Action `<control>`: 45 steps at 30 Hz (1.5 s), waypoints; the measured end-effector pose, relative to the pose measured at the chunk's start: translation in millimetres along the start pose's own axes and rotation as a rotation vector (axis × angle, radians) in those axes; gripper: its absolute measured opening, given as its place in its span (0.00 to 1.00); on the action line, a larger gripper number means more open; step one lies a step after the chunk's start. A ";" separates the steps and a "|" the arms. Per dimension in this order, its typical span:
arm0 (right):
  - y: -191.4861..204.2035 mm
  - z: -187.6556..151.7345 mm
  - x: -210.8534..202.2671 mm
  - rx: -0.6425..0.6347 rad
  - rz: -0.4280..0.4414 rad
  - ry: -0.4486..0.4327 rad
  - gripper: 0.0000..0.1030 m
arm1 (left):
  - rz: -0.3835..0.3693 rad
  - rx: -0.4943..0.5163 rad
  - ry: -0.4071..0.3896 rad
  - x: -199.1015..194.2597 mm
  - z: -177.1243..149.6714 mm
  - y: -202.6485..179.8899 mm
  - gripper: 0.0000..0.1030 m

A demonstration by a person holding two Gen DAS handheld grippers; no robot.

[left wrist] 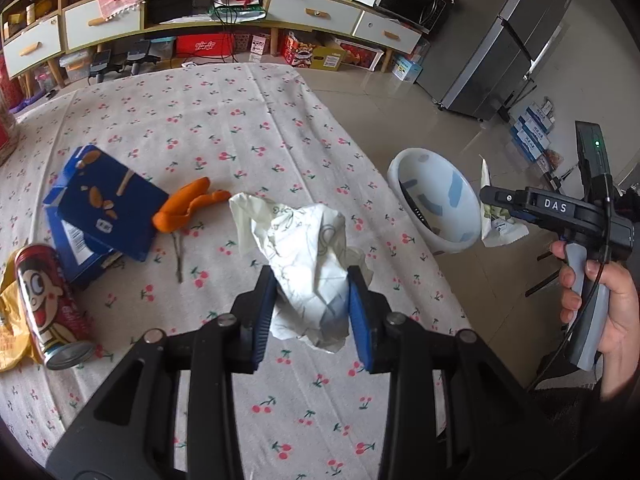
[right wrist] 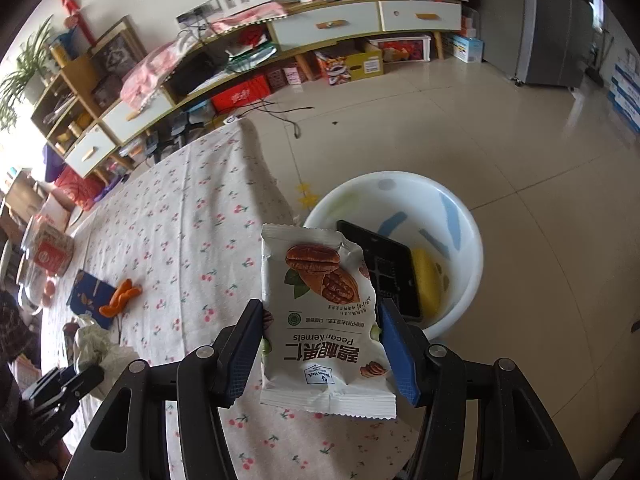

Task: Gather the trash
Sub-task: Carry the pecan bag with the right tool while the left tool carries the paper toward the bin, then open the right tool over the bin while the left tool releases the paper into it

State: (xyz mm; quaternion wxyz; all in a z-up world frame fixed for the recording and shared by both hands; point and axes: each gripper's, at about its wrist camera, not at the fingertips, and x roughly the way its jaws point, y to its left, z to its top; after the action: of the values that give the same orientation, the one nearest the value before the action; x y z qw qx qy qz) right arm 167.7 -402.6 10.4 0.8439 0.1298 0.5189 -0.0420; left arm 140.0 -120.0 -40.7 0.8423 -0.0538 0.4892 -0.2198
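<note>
crumpled white bag (left wrist: 308,264) pinched between left fingers (left wrist: 264,312), pecan packet (right wrist: 320,320) clamped between right fingers (right wrist: 236,356)

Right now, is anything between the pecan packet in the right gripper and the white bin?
Nothing visible. The pecan packet hangs in the right gripper over the table edge, and the white bin stands open beyond it.

Left gripper (left wrist: 312,300) with blue fingers (left wrist: 264,312) clamped on a crumpled white bag (left wrist: 308,248) above the cherry-print desk (left wrist: 240,120). On the desk at left lie a blue box (left wrist: 106,216), an orange peel (left wrist: 186,208) and a red can (left wrist: 50,304). At right, a hand (left wrist: 608,304) holds the right gripper (left wrist: 500,200), gripping a packet (left wrist: 498,224) beside a white bin (left wrist: 436,200) on the floor.
</note>
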 end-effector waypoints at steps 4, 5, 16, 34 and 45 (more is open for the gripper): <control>-24.7 8.8 10.7 0.062 -0.034 0.007 0.59 | -0.023 0.039 0.007 14.4 11.7 -22.8 0.36; -29.5 10.0 12.9 0.073 -0.042 0.006 0.59 | -0.027 0.058 0.008 18.4 15.1 -30.2 0.36; -68.1 15.9 14.7 0.198 -0.017 -0.037 0.75 | -0.096 0.167 0.028 51.0 43.7 -85.4 0.36; -117.0 -11.3 -24.6 0.240 -0.084 -0.039 0.77 | -0.127 0.236 0.057 106.9 62.0 -144.9 0.36; -121.6 -23.0 -38.0 0.224 -0.116 -0.058 0.78 | -0.048 0.243 0.017 105.3 68.5 -149.0 0.76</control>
State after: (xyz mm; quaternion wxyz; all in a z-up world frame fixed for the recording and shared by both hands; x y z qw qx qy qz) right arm 105.4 -516.0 12.9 0.8350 0.1916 0.4928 -0.1520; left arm 195.4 -306.9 -44.1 0.8330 0.0391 0.4646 -0.2980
